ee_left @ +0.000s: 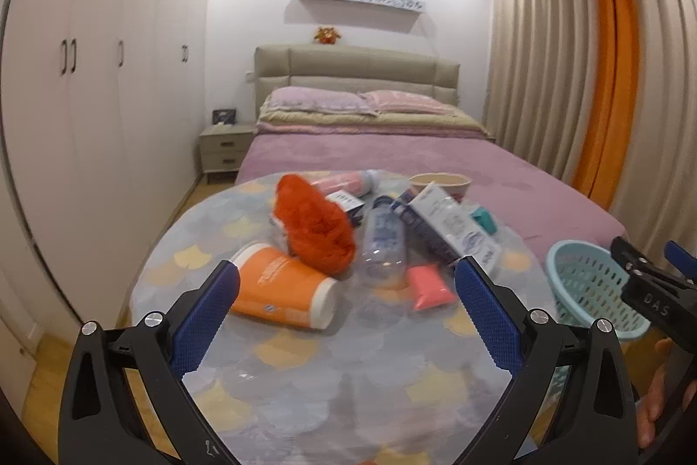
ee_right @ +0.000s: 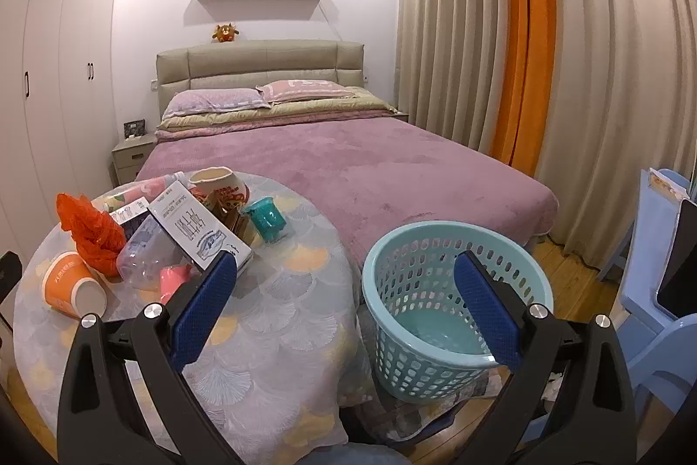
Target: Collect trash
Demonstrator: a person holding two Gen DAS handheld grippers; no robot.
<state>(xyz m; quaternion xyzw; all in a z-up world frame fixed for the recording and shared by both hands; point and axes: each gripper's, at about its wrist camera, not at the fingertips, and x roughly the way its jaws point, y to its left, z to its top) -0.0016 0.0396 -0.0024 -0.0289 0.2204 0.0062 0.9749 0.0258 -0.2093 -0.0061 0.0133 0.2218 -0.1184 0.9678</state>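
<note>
A pile of trash lies on the round table: an orange paper cup on its side, an orange plastic bag, a clear plastic bottle, a white and blue carton, a pink piece and a teal cup. My left gripper is open and empty, just short of the orange cup and the bottle. My right gripper is open and empty above the near rim of the light blue basket, which is empty.
A bed with a purple cover stands behind the table. Curtains hang at the right, wardrobes at the left. A blue plastic chair stands right of the basket. A beige bowl sits at the table's far edge.
</note>
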